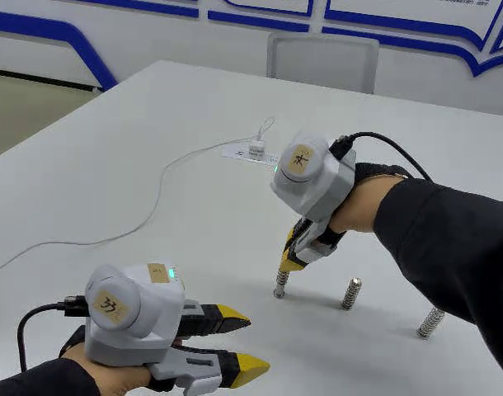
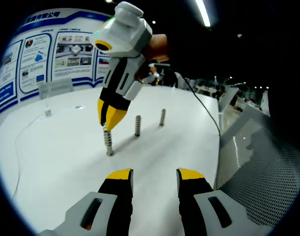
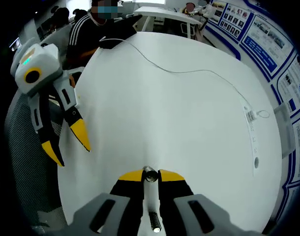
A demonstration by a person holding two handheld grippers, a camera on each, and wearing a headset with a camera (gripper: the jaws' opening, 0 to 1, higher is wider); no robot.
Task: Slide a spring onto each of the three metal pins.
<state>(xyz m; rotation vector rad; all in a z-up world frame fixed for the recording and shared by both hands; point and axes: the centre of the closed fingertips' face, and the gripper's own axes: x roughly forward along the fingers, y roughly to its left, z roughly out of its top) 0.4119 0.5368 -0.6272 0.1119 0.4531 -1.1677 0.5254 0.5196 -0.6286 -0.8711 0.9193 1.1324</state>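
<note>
The right gripper (image 1: 287, 263) is pinching the top of a spring (image 1: 280, 283) between its jaws; the left gripper (image 1: 256, 341) is hovering, jaws apart.

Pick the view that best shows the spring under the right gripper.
The left gripper view: the spring stands side-on, coils clear, below the right gripper. The head view shows it smaller, its top hidden by the gripper. The right gripper view looks down its end between the jaws.

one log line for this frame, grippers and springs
right gripper: shut on left spring, at its top | left gripper: open, holding nothing | middle spring: standing free | right spring: standing free
</note>
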